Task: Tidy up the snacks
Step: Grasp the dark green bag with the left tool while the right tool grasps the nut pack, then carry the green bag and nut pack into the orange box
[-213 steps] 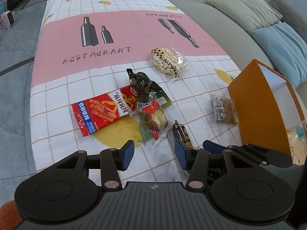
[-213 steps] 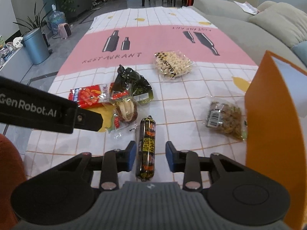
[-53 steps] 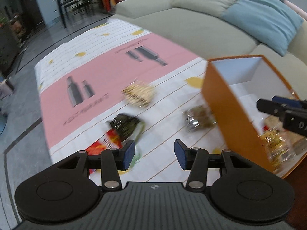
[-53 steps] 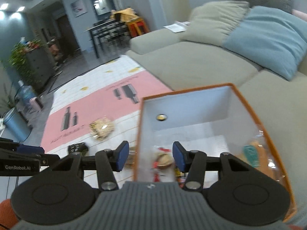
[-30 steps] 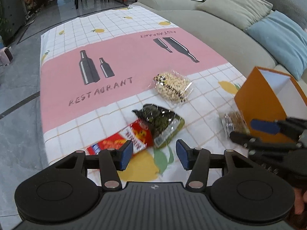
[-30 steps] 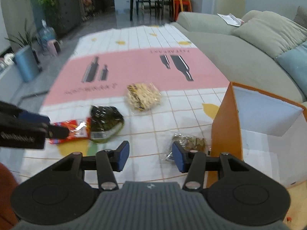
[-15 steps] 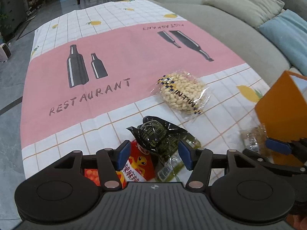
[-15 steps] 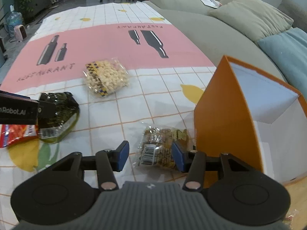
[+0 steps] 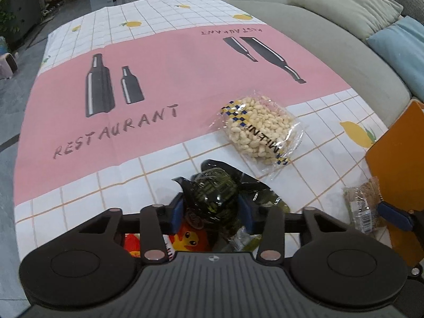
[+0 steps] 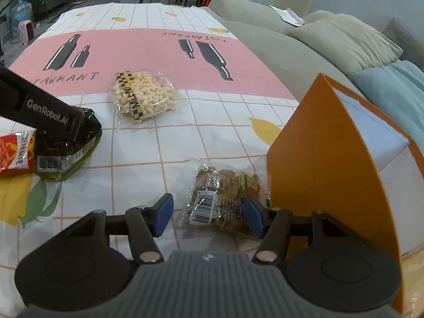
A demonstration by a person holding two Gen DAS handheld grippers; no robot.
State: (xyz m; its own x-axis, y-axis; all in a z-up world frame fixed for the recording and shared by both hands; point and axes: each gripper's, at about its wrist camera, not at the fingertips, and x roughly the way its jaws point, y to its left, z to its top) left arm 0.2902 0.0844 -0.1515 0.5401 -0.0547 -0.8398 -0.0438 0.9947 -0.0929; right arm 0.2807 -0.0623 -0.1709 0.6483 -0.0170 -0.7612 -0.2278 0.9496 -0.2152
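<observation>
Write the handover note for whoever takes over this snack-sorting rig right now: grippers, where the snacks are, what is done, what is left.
Left gripper: jaws closing around the dark green packet, which overlaps the red packet.
Right gripper: jaws opening astride the brown snack bag, pads not pressing, beside the orange box.
Peanut bag: alone on the cloth.
Done: none of these four is boxed.
Left: lift both packets into the box, then the other two.

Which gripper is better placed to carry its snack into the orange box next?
Right gripper: its brown snack packet lies beside the orange box; its jaws are opening around it.
</observation>
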